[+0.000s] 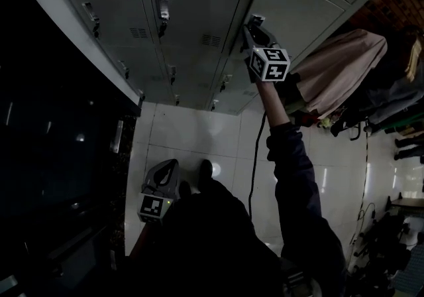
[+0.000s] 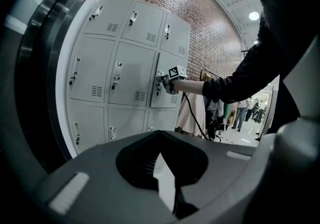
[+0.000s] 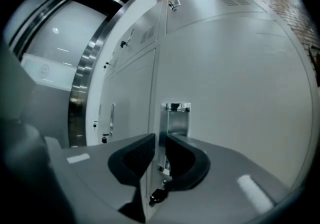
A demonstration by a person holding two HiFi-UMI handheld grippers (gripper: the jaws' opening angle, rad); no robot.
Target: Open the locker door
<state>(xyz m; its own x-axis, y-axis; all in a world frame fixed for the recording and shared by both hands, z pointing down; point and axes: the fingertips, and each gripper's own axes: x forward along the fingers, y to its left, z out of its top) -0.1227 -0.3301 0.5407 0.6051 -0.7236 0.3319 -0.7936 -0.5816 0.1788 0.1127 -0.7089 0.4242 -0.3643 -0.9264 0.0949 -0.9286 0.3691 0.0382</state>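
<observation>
The grey locker door [image 1: 298, 4] in the bank's right column stands slightly out from its neighbours. My right gripper [image 1: 255, 24] is raised at arm's length against the door's left edge, by the metal handle plate [image 3: 177, 118]. In the right gripper view the two dark pads [image 3: 145, 153] close on that thin door edge, with a small lock hanging just below; the gripper [image 3: 159, 140] is shut on it. The left gripper view shows the same reach from afar, right gripper [image 2: 162, 82] at the door [image 2: 172, 53]. My left gripper [image 1: 165, 166] hangs low, its tips [image 2: 160, 135] together, holding nothing.
More grey lockers [image 1: 179, 30] with handles fill the bank to the left. A dark glass wall [image 1: 53, 123] borders the left side. A beige garment [image 1: 344, 63] hangs on a rack at the right, and a cable [image 1: 255, 156] trails down. People [image 2: 250, 110] stand far off.
</observation>
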